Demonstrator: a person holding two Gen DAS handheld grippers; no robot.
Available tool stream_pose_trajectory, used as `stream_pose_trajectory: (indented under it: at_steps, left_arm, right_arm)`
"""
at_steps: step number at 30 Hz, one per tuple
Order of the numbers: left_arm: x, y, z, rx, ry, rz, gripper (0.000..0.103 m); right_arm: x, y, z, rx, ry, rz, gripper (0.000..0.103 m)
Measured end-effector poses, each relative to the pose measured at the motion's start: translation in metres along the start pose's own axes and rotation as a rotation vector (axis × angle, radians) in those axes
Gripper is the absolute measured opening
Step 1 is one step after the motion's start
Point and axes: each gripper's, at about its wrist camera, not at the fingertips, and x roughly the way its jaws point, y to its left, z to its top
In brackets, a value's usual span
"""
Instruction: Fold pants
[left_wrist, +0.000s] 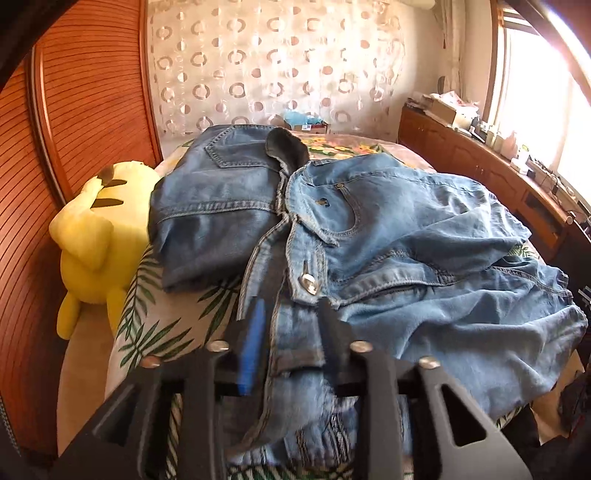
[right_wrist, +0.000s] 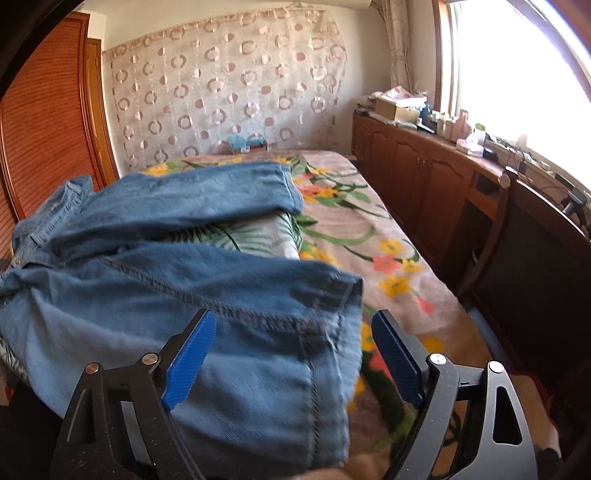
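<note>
Light blue jeans (left_wrist: 388, 229) lie crumpled on the bed, with the button, fly and front pocket facing up. My left gripper (left_wrist: 293, 325) hangs over the waistband at the near edge. Its jaws stand partly apart with loose denim between them, and the pads do not press on it. In the right wrist view a leg of the jeans (right_wrist: 184, 288) stretches toward me. My right gripper (right_wrist: 293, 317) is wide open around that leg's hem; the left pad is at the cloth and the right pad is apart from it.
A darker folded denim garment (left_wrist: 214, 206) lies beside the jeans. A yellow plush toy (left_wrist: 99, 229) sits at the bed's left edge by a wooden wardrobe (left_wrist: 74, 110). The floral bed cover (right_wrist: 351, 229) extends to the right. A low wooden cabinet (right_wrist: 424, 166) and a chair (right_wrist: 535, 251) stand under the window.
</note>
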Motion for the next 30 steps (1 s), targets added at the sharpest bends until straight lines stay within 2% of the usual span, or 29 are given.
stream_pose_trajectory:
  at_steps: [3, 4, 5, 9, 13, 14, 18, 19, 20, 23, 26, 30]
  left_arm:
    - [-0.005, 0.004, -0.008, -0.009, -0.008, 0.011, 0.065]
    - [-0.005, 0.004, -0.01, -0.01, -0.008, 0.014, 0.077]
    - [-0.007, 0.006, -0.012, -0.014, -0.015, 0.006, 0.081]
    - [-0.006, 0.007, -0.02, -0.021, -0.002, -0.002, 0.081]
    - [-0.006, 0.005, -0.026, -0.008, -0.003, 0.0, 0.081]
    - [-0.006, 0.004, -0.027, -0.008, -0.002, -0.001, 0.081]
    - [-0.006, 0.005, -0.029, -0.007, -0.004, 0.002, 0.081]
    - [-0.006, 0.005, -0.029, -0.006, -0.002, 0.004, 0.081]
    - [-0.006, 0.006, -0.03, -0.006, 0.0, 0.005, 0.081]
    - [-0.006, 0.008, -0.032, -0.011, 0.003, 0.008, 0.081]
    - [-0.006, 0.01, -0.033, -0.012, 0.002, 0.014, 0.081]
    - [-0.009, 0.013, -0.034, -0.017, -0.004, 0.018, 0.081]
  right_arm:
    - [-0.006, -0.004, -0.008, 0.008, 0.038, 0.001, 0.083]
    - [-0.008, -0.004, -0.008, 0.011, 0.045, 0.004, 0.083]
    - [-0.011, -0.004, -0.008, 0.015, 0.054, 0.01, 0.082]
    - [-0.017, -0.004, -0.003, 0.012, 0.063, 0.032, 0.078]
    - [-0.013, -0.01, 0.009, 0.017, 0.056, 0.053, 0.064]
    - [-0.008, -0.012, 0.011, 0.013, 0.065, 0.053, 0.058]
    - [0.016, -0.02, 0.013, 0.009, 0.121, 0.034, 0.047]
    - [0.023, -0.022, 0.014, 0.013, 0.133, 0.031, 0.039]
    - [0.025, -0.022, 0.016, 0.018, 0.142, 0.031, 0.026]
    - [0.026, -0.024, 0.027, 0.021, 0.137, 0.05, 0.009]
    - [0.022, -0.022, 0.042, 0.004, 0.075, 0.05, 0.006]
    - [0.017, -0.017, 0.074, -0.034, -0.026, 0.007, 0.006]
